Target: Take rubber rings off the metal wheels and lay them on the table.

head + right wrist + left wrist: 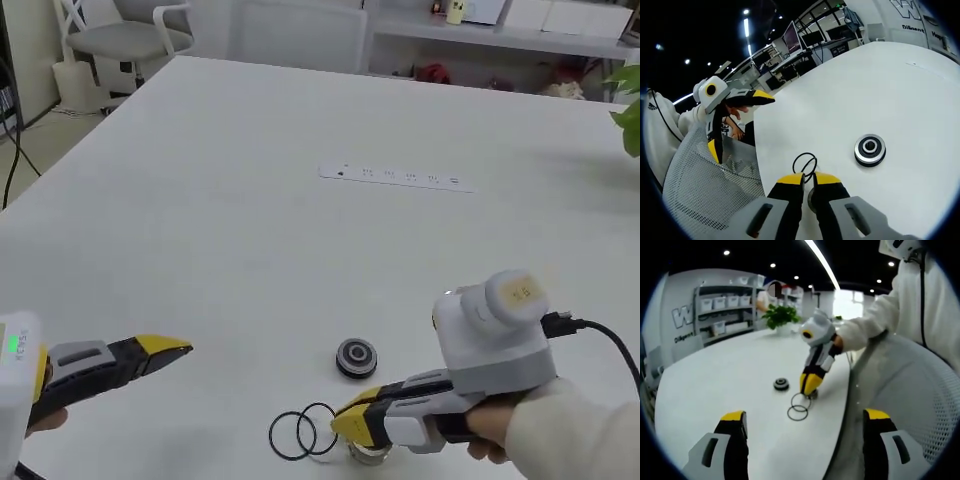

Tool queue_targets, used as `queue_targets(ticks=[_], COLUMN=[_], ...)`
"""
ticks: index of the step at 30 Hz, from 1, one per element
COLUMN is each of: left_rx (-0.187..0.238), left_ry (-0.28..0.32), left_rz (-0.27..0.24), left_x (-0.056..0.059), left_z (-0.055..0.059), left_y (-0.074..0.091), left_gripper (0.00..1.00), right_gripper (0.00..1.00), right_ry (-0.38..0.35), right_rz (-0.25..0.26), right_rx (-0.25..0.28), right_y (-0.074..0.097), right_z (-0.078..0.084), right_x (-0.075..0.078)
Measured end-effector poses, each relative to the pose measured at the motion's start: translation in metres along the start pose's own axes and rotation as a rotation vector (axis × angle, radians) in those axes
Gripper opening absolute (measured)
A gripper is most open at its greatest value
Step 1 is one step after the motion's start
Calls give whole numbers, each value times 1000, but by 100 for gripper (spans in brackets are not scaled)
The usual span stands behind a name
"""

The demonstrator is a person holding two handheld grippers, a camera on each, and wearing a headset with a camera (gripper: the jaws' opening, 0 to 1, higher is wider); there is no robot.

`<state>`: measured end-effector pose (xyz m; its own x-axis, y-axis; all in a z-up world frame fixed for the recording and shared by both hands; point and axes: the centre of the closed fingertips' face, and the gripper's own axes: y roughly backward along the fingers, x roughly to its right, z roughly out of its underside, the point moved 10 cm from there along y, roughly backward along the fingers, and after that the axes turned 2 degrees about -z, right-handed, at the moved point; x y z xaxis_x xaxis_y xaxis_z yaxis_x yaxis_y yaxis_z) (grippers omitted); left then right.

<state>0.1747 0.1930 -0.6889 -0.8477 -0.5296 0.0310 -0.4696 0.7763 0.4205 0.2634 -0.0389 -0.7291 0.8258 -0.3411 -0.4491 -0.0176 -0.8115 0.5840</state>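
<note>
**Right gripper down on the near wheel, two rings already laid out**

A white table [250,200] ran out towards shelving and a chair, with a power strip [395,177] lying flat on its far half. Nearest the person, at six o'clock in the head view, the right gripper [350,420] had its jaws drawn almost together with only a slit between them. Its tips were down on a silvery wheel [368,452] close to the table's near edge, and whether they nipped any rubber could not be told. Just at nine o'clock of those tips lay two black rubber rings [303,432], overlapping and flat on the table. At eight o'clock the left gripper [170,350] hovered well apart from the work, its jaws spread wide in its own view and holding nothing. At twelve o'clock from the right gripper sat a second wheel [356,357], its black ring apparently on.

The step in hand looked like stripping the silvery wheel. To do it well, the left gripper would need to come in and pin the wheel, since it sat near enough to the edge to skid off. The right gripper could then roll the ring over one rim rather than pulling straight up.
</note>
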Motion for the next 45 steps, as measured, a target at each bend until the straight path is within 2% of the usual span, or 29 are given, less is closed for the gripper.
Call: queue_targets(ticks=[12, 22, 24, 32, 45], left_rx=[-15, -11, -9, -2, 2], left_ry=[-7, -17, -18, -38, -53], left_rz=[-5, -15, -18, -28, -37], left_x=[-1, 4, 1, 8, 15], left_z=[-1, -6, -4, -14, -24], left_y=[0, 2, 6, 8, 11], left_gripper=[97, 97, 97, 97, 97], right_gripper=[10, 10, 10, 11, 14], right_ry=[2, 7, 7, 17, 26], right_rz=[10, 25, 26, 40, 62], right_rx=[12, 31, 37, 64, 103], right_y=[8, 21, 24, 41, 72], right_z=[0, -1, -1, -1, 2], right_x=[3, 2, 1, -3, -7])
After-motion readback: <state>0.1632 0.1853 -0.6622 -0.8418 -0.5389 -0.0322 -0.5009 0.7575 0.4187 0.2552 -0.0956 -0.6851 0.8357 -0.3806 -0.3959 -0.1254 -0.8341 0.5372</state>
